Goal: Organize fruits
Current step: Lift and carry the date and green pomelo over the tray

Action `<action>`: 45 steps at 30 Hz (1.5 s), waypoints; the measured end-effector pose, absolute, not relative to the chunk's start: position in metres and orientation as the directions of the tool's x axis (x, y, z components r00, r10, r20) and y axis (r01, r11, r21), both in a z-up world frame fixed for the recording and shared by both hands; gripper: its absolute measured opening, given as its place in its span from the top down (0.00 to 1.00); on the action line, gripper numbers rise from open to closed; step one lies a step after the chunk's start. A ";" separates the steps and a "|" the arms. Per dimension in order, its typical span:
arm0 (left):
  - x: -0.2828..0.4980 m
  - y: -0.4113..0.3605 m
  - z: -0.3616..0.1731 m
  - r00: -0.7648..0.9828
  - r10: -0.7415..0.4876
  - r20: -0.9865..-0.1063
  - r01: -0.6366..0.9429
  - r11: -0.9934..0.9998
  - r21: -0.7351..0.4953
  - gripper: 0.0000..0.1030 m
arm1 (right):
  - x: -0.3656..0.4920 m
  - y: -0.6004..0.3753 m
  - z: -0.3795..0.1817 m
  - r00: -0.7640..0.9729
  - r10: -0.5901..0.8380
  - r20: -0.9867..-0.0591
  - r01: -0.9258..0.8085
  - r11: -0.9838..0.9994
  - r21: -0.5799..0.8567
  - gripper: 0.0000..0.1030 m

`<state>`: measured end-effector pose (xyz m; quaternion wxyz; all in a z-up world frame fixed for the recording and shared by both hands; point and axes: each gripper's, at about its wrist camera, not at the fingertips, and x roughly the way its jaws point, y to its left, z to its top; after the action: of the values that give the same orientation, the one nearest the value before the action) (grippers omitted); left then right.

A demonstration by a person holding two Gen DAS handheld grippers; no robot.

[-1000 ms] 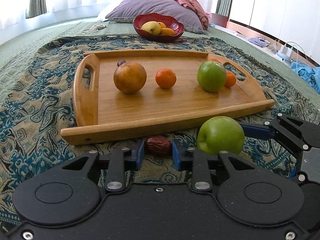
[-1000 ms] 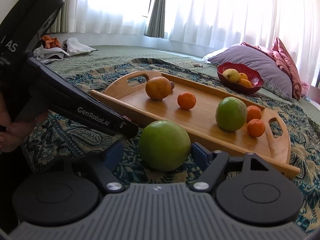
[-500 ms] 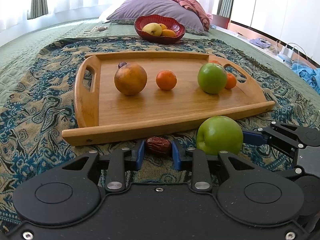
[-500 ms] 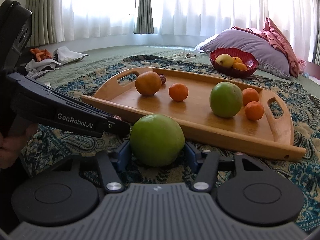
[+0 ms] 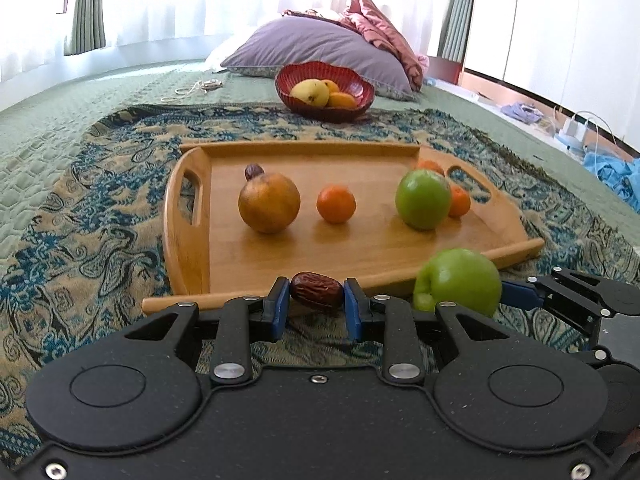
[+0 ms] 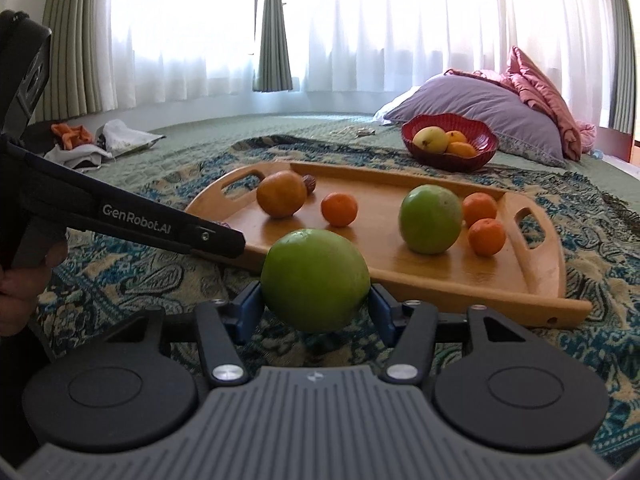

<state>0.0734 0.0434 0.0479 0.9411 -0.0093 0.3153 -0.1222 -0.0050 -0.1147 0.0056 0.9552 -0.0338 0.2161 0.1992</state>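
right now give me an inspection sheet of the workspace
Surface: paisley throw on a green bedspread.
Job's things: wooden tray holding a brown round fruit, a date, three mandarins, a green apple; red bowl of fruit beyond it.
Clutter: clothes on the floor.
Grippers: left gripper clamps a date; right gripper clamps a green apple.
Cables: white cord on the bedspread; charger leads at right.
Surroundings: pillows, curtains.

Fruit bowl (image 5: 325, 92) behind tray (image 5: 188, 240)
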 end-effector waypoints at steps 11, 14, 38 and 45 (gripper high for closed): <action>0.097 0.051 0.073 0.807 -0.227 -0.545 0.201 0.974 -0.107 0.73 | 0.011 -0.127 0.031 0.877 0.317 -0.361 -0.340 0.941 0.001 0.41; 0.110 0.052 0.080 0.814 -0.224 -0.536 0.190 0.974 -0.120 0.73 | 0.020 -0.131 0.040 0.893 0.295 -0.339 -0.315 0.949 -0.003 0.41; 0.232 0.018 0.081 0.779 -0.227 -0.585 0.157 0.973 -0.169 0.73 | 0.138 -0.154 0.060 0.872 0.220 -0.437 -0.201 0.976 0.089 0.41; 0.256 0.018 0.064 0.753 -0.195 -0.628 0.121 0.980 -0.160 0.73 | 0.162 -0.150 0.047 0.851 0.202 -0.484 -0.182 0.979 0.088 0.41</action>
<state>0.2560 0.0176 0.0636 0.9347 -0.0547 0.3408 -0.0845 0.1620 -0.1499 0.0466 0.9619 0.0193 0.2537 0.0998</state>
